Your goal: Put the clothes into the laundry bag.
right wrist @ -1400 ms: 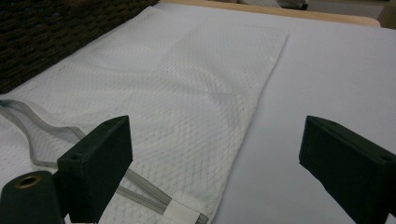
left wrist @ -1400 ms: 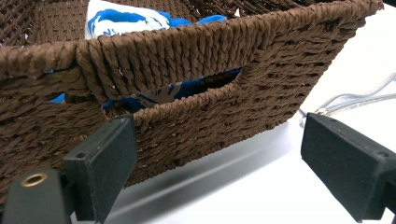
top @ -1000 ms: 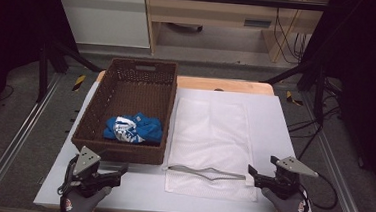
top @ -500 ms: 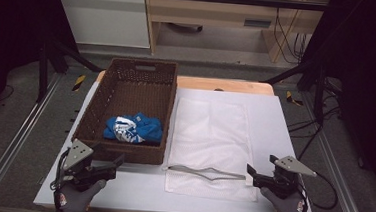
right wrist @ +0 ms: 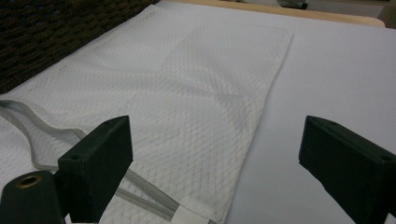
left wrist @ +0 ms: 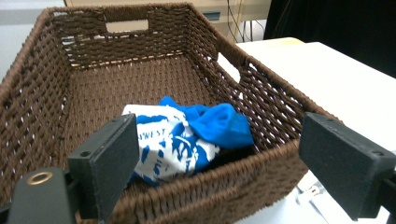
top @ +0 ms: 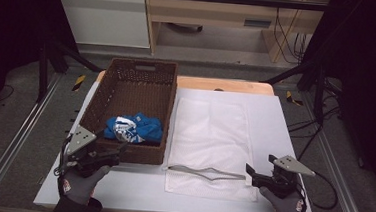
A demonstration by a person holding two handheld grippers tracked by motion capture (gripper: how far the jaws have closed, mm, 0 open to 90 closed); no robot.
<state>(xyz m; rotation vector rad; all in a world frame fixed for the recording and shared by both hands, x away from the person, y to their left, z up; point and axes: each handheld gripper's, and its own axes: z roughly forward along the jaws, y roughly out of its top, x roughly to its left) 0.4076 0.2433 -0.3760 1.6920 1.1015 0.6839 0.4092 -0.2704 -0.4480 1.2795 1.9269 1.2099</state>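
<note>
A blue and white garment (top: 133,128) (left wrist: 184,135) lies crumpled in the near end of a brown wicker basket (top: 101,100) (left wrist: 42,102). Right of the basket, a white mesh laundry bag (top: 214,133) (right wrist: 187,88) lies flat on the table, with its grey zipper opening (top: 206,172) (right wrist: 42,135) gaping at the near end. My left gripper (top: 111,153) (left wrist: 224,168) is open just above the basket's near rim, facing the garment. My right gripper (top: 249,175) (right wrist: 215,172) is open over the bag's near right corner, with nothing between its jaws.
The white table (top: 279,127) has a bare strip right of the bag and along the front edge. A wooden edge (top: 227,85) runs along the far side. Metal rails and cables flank the table on the floor.
My left gripper has shifted left and then forward, up to the basket's near rim. The right gripper has barely moved.
</note>
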